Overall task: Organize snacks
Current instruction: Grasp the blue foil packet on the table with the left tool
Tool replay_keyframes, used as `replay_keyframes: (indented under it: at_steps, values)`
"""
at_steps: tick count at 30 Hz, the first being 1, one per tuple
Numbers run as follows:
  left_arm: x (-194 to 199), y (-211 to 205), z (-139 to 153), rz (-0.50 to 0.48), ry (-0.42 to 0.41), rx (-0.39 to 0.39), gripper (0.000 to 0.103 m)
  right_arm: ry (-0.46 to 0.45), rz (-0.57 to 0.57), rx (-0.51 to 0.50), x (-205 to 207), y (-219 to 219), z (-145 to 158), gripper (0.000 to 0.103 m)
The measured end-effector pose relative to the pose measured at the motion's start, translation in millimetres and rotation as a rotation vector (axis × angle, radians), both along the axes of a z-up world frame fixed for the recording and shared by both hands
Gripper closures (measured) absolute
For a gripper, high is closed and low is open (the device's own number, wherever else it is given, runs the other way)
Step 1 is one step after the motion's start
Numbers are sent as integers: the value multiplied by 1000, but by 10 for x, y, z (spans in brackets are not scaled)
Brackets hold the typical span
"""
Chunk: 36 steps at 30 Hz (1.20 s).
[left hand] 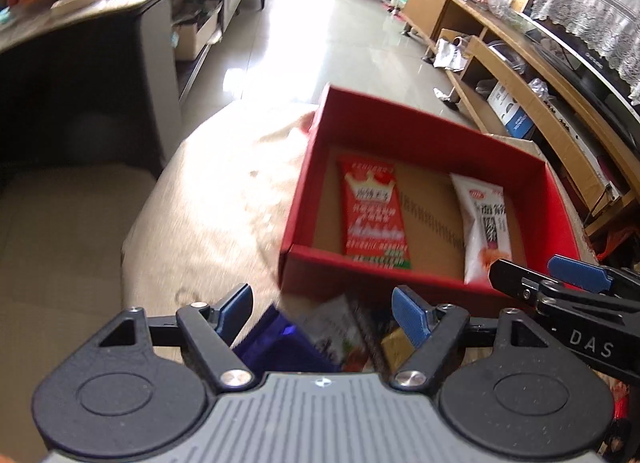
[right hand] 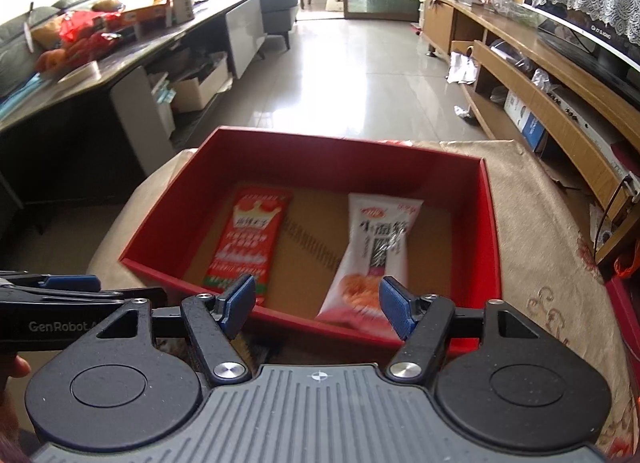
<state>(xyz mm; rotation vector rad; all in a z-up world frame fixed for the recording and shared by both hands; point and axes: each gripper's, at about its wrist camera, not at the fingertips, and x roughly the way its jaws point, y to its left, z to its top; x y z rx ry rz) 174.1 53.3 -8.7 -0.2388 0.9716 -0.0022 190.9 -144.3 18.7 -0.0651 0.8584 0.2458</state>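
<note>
Your left gripper (left hand: 322,309) hangs with its jaws spread and nothing pinched; the blue pads (left hand: 410,317) stand apart over a loose heap of packets (left hand: 340,337) at six o'clock in the left view, a purple packet (left hand: 280,343) nearest the left pad, all of it blurred. Up at one o'clock from those fingers sits the red box (left hand: 404,131), open-topped, on the beige cloth (left hand: 208,199). Inside it you have two snacks lying flat on the brown floor: the red packet (left hand: 374,211) toward the box's nine o'clock side, the white packet (left hand: 486,231) toward three o'clock, a bare strip between them. Your right gripper (right hand: 318,305) is spread too, empty, its pads (right hand: 394,311) framing the near wall of the box (right hand: 160,219) at twelve o'clock in the right view, just short of the rim. Through that gap you see the white packet (right hand: 376,247) straight ahead and the red packet (right hand: 250,239) at eleven o'clock. The left gripper's fingers (right hand: 72,283) poke in at nine o'clock there, beside the box's near corner. In the left view, the right gripper (left hand: 548,275) enters at three o'clock over the box's near corner.
</note>
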Motion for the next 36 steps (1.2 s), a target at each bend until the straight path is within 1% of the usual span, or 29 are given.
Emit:
replay_keyframes:
  at_steps: [4, 10, 11, 12, 14, 22, 23, 25, 26, 28, 30, 33, 36]
  values:
    - [-166, 60, -117, 35, 40, -33, 30, 6, 25, -2, -110, 62, -7, 28]
    - [-315, 155, -393, 123, 144, -155, 30, 11, 57, -11, -200, 118, -13, 28]
    - [-331, 170, -439, 141, 160, -175, 29, 10, 64, -11, -213, 117, -5, 27]
    - [-345, 180, -473, 163, 168, -193, 24, 9, 68, -10, -221, 107, -1, 27]
    - [-352, 192, -505, 190, 176, -209, 22, 7, 75, -9, -243, 90, 8, 26]
    - [-197, 216, -527, 264, 165, -207, 20, 26, 73, -23, -266, 12, -30, 25]
    - [-178, 205, -526, 263, 164, -202, 20, 29, 72, -25, -268, 6, -39, 25]
    - [-144, 146, -527, 240, 161, -157, 20, 34, 72, -29, -272, 9, -53, 25]
    - [-144, 112, -523, 227, 157, -127, 22, 39, 73, -33, -273, 15, -63, 25]
    - [-152, 66, -510, 195, 148, -78, 32, 49, 81, -38, -283, 24, -81, 25]
    - [-173, 81, -501, 172, 154, -69, 40, 61, 93, -38, -294, 25, -99, 25]
    - [-266, 94, -488, 131, 163, -58, 44, 91, 98, -29, -304, 29, -135, 25]
    - [-391, 88, -460, 79, 170, -56, 46, 121, 103, -17, -337, 31, -173, 25]
